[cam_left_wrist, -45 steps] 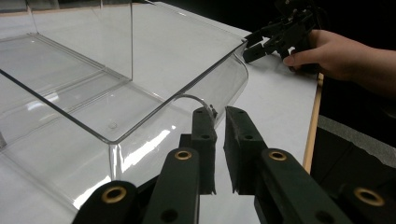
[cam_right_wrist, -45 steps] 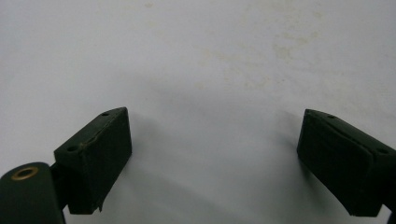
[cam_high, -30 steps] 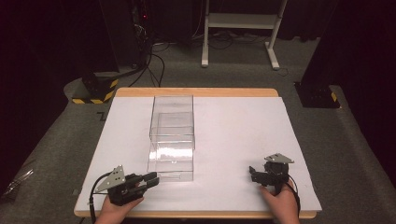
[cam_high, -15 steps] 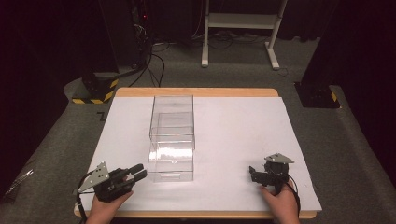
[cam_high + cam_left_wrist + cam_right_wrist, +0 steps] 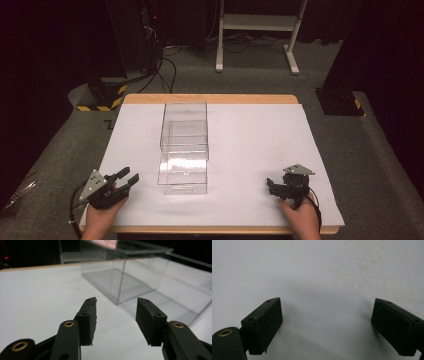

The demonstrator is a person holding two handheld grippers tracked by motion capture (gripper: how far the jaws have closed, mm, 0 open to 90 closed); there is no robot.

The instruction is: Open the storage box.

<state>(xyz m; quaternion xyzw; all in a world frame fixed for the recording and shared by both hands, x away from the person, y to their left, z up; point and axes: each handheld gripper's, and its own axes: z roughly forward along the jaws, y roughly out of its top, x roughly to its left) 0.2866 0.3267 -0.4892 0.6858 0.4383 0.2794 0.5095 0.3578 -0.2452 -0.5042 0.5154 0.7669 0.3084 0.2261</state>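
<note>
A clear plastic box (image 5: 183, 147) lies lengthwise on the white table cover (image 5: 255, 145), left of centre. My left gripper (image 5: 127, 178) is held by a hand at the front left corner, open and empty, its jaws aimed at the box's near end. In the left gripper view the box (image 5: 130, 277) stands beyond the open jaws (image 5: 116, 312), apart from them. My right gripper (image 5: 270, 185) rests at the front right, open with nothing between its jaws. The right gripper view looks down on bare white cover between wide-spread jaws (image 5: 327, 322).
The table's wooden edge (image 5: 210, 99) runs along the far side. Beyond it are dark floor, cables (image 5: 160, 65), a white stand (image 5: 257, 30) and black-yellow striped bases (image 5: 97, 97). A cable trails from the left gripper over the front left edge.
The left hand and its gripper have drawn back to the left, away from the box's near end. The right gripper has stayed put.
</note>
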